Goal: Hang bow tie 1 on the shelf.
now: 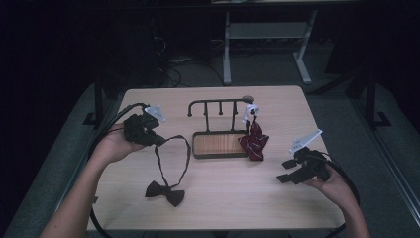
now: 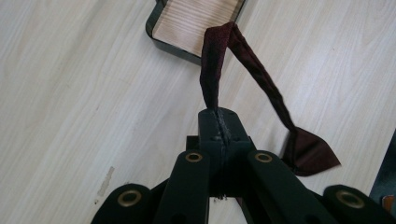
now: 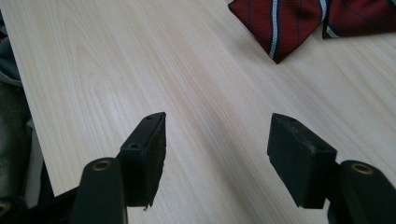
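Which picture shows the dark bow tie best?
The high view: the whole dark bow tie lies on the table, its strap looping up to the left gripper. The left gripper view shows the pinched strap and part of the bow. The right gripper view faces elsewhere.

Left tongs [image 2: 219, 123] clamped on dark maroon strap [image 2: 211, 74]; strap loops over to bow [image 2: 308, 151] lying on bench [image 2: 84, 93]; wooden tray [image 2: 196, 23] corner beyond.

no text — no labels — readable anywhere.
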{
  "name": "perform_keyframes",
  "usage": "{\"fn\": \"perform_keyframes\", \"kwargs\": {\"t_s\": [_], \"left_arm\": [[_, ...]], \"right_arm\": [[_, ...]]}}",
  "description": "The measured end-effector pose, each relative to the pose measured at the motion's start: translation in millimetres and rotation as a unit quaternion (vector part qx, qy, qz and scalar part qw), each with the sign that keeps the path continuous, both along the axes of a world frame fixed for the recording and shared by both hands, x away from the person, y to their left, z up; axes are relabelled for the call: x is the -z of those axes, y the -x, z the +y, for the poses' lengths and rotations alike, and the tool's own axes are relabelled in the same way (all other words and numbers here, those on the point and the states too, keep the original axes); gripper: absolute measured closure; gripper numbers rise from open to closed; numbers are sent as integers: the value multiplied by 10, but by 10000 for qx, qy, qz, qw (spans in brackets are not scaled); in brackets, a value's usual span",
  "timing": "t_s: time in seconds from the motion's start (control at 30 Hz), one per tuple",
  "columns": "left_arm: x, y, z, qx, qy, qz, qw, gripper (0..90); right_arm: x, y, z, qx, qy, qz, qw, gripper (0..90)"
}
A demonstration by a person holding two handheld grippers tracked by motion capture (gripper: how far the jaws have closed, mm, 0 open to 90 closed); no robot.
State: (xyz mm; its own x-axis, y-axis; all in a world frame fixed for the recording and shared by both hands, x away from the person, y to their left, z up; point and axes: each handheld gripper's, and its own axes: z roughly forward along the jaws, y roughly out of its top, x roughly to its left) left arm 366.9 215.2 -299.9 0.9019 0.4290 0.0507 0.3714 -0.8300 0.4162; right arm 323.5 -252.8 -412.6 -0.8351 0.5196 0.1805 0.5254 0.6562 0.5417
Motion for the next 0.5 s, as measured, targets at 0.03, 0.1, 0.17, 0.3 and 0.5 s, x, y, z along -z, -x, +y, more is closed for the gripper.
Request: {"fn": "perform_keyframes", "kwargs": {"t_s": [0.03, 0.1, 0.17, 0.3, 0.5], "left_arm": [[-14, -5, -8, -5, 0, 2, 10000, 899], [-51, -19, -22, 13, 2, -18, 10000, 900], [-66, -23, -30, 16, 12, -21, 10000, 899], [-116, -31, -62, 21, 6, -40, 10000, 899], [-176, -38, -106, 80, 6, -75, 9999, 899]], "right_arm": [[-1, 1, -2, -3, -2, -5, 10000, 370], [-5, 2, -8, -2, -3, -16, 10000, 370], [-6, 1, -9, 0, -6, -16, 10000, 370], [-10, -1, -10, 3, 3, -14, 10000, 370], [-13, -7, -11, 6, 0, -10, 10000, 372]]}}
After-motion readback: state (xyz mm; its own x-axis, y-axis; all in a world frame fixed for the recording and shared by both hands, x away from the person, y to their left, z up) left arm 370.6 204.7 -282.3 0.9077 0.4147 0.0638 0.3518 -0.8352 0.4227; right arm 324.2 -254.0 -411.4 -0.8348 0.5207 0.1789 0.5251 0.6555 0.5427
